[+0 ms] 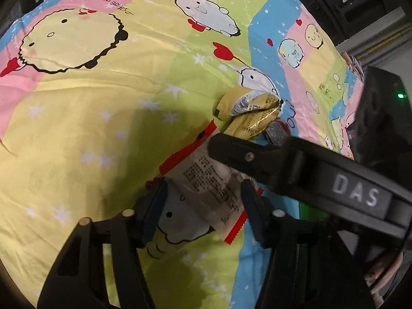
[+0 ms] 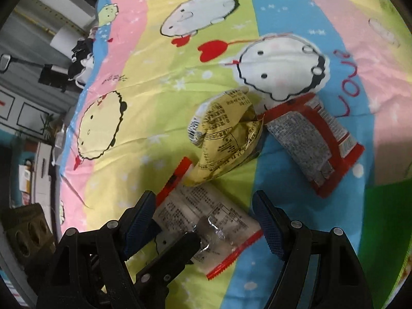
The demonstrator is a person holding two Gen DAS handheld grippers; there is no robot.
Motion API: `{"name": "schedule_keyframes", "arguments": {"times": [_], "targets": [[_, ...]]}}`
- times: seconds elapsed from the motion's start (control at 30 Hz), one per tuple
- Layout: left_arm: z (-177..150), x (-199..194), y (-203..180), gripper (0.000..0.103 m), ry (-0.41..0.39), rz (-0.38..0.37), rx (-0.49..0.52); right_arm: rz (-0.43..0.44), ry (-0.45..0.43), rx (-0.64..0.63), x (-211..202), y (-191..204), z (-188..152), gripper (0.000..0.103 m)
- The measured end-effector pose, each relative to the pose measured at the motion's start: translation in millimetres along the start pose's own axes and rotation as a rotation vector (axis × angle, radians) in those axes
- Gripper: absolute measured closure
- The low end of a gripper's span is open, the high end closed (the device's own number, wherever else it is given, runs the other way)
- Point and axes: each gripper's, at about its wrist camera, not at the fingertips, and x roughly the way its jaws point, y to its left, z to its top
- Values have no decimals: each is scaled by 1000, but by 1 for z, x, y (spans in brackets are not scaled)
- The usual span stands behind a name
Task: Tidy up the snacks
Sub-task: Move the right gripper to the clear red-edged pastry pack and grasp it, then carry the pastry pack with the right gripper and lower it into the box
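While three snack packets lie close together on a bed covered with a cartoon-print sheet (image 2: 154, 82), both tools work around the nearest one. The clear packet with red serrated ends (image 1: 206, 188) lies flat on the green and blue stripes of the sheet, its printed side up. The left tool (image 1: 203, 206) straddles this packet, its blue-padded fingers (image 1: 251, 206) at either long edge; whether the pads actually press on the wrapper cannot be told, so the grip is uncertain. No earlier view is at hand to compare. The right tool (image 2: 206, 221) hangs over the same packet with its jaws spread wide, the pads clear of the wrapper on both sides. In the left wrist view its black finger crosses above the packet. Just beyond, touching the packet's far red end, sits a crumpled yellow packet (image 2: 226, 134), and beside that, on the blue stripe, a red packet with a grey printed panel (image 2: 311, 139).
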Motion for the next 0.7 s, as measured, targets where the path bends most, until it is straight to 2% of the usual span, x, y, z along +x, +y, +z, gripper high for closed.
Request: {"name": "schedule_keyframes", "arguments": {"times": [0.1,0.17,0.27,0.5,0.63,0.7], "targets": [[1,5,0,72,2,7,7,31,-5,18,1,-4,-1,25],[2,7,0,73,3,11,17,67,20,45,3,-5,-3,27],[2,5,-3,75,6,15,39,58,28,42,2,-2,-9,32],[-14,-8,-12,77,-4,25,114,118,60,88,-4,-4,-31,34],[-24,-22,-23,77,-40,32,182,167,47,111,-15,-4,-44,34],[-27,-26,-25,77,-38,20,189,165,27,116,-22,-1,-50,34]]}}
